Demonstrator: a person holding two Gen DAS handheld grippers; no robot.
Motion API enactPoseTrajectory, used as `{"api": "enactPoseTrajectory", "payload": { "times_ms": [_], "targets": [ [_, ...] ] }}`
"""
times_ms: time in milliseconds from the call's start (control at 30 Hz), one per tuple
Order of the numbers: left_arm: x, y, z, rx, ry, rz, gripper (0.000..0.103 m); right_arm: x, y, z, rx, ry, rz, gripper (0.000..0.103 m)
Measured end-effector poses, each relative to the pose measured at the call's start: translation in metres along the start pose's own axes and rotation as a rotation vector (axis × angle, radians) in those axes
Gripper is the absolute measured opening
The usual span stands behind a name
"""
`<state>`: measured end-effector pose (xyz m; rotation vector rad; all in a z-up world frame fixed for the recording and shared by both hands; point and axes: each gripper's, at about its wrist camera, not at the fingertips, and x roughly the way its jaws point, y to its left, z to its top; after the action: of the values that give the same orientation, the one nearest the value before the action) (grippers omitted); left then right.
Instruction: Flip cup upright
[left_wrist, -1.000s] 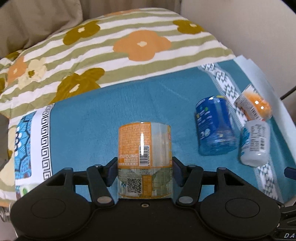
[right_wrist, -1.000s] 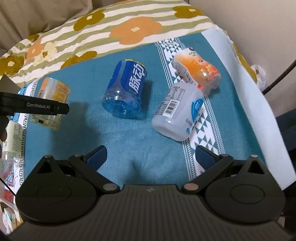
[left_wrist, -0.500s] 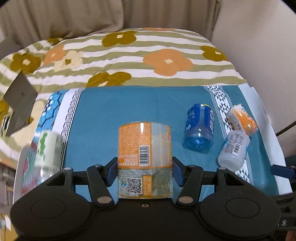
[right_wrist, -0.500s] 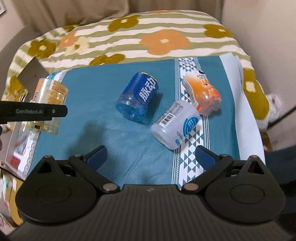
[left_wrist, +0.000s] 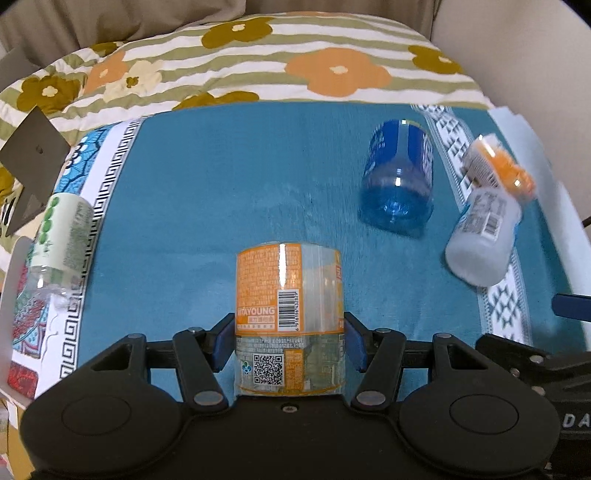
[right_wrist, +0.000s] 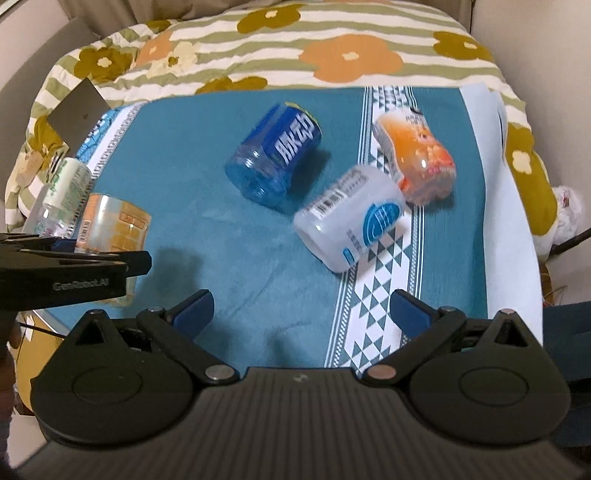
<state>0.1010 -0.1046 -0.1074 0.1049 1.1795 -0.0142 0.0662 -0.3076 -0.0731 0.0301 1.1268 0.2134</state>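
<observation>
Gripping the orange-labelled cup (left_wrist: 290, 314) between narrowed fingers, the left gripper (left_wrist: 290, 343) held it above the teal cloth (left_wrist: 221, 184), near left. The right gripper (right_wrist: 299, 308) hung wide and empty. Thin, slick plastic might slip or buckle during setting down, tipping over again.

A teal cloth (right_wrist: 236, 236) with patterned white borders covers a bed, lying over a striped quilt (right_wrist: 332, 48) printed with orange and olive flowers. Beyond the quilt, beige curtains (left_wrist: 147, 14) meet a pale wall (left_wrist: 517, 33).
</observation>
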Motion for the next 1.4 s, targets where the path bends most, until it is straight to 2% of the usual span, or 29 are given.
{"api": "enactPoseTrajectory", "payload": {
  "times_ms": [300,667,733,800,967,1200,1400],
  "targets": [
    [0.026,-0.005,-0.004,0.038,0.014,0.013,0.063,0.017,-0.008,-0.007,0.014,0.029,-0.012,0.103],
    [0.034,-0.009,-0.003,0.068,0.030,-0.003,0.064,0.022,-0.009,-0.008,0.028,0.035,-0.020,0.103],
    [0.034,-0.009,-0.003,0.066,0.034,-0.012,0.069,0.021,-0.010,-0.008,0.035,0.035,-0.023,0.103],
    [0.034,-0.009,-0.002,0.065,0.031,-0.016,0.079,0.021,-0.010,-0.009,0.040,0.035,-0.027,0.103],
    [0.030,-0.012,-0.001,0.085,0.017,-0.006,0.085,0.019,-0.010,-0.010,0.049,0.033,-0.037,0.103],
    [0.006,-0.005,-0.001,0.063,-0.010,-0.031,0.091,0.012,-0.009,-0.009,0.066,0.019,-0.051,0.103],
    [-0.047,0.010,-0.003,0.022,-0.096,-0.064,0.094,-0.012,-0.006,-0.003,0.081,-0.028,-0.064,0.103]
  ]
}}
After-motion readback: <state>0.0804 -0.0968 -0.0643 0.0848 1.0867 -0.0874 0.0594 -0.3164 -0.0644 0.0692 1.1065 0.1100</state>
